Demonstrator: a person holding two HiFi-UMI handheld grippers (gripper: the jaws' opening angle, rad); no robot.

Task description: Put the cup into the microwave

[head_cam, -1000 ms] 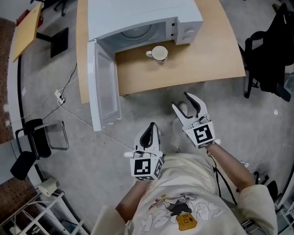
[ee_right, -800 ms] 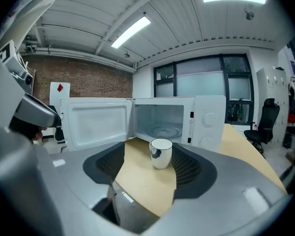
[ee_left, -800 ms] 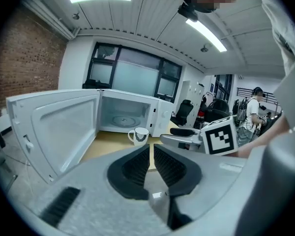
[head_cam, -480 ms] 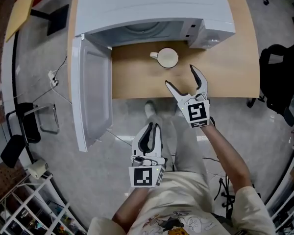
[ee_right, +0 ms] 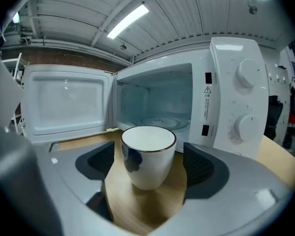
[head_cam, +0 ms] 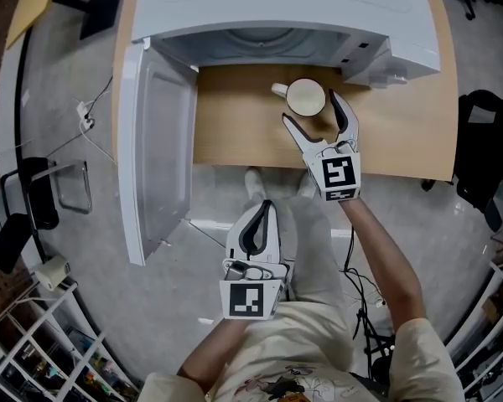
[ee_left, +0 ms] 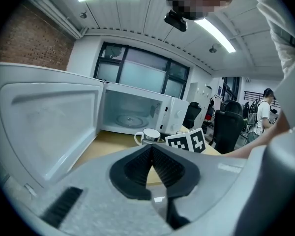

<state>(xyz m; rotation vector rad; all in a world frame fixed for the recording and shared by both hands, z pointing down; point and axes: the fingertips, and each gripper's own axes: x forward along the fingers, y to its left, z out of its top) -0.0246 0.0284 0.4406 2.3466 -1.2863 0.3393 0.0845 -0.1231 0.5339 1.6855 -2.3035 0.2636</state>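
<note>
Right gripper (head_cam: 309, 107) reaches over the near edge of the wooden table (head_cam: 235, 136), its jaws opening and standing wide to either side of the white cup (head_cam: 306, 97). The cup sits upright on the tabletop between the two pads, with a gap showing on each side and neither pad touching it. Its handle juts out on the left-hand jaw's side. Just beyond the cup, straight ahead of the jaws, is the open cavity of the white microwave (head_cam: 277, 7), its glass turntable visible inside and two dials to the right of the opening. The microwave door (head_cam: 155, 141) hangs swung out to the left of the gripper, past the table edge. Left gripper (head_cam: 266, 206) is held well back and to the left of the right one, off the table and over the grey floor (head_cam: 84, 191), close to the person's body, its jaws pressed together with nothing between them.
</note>
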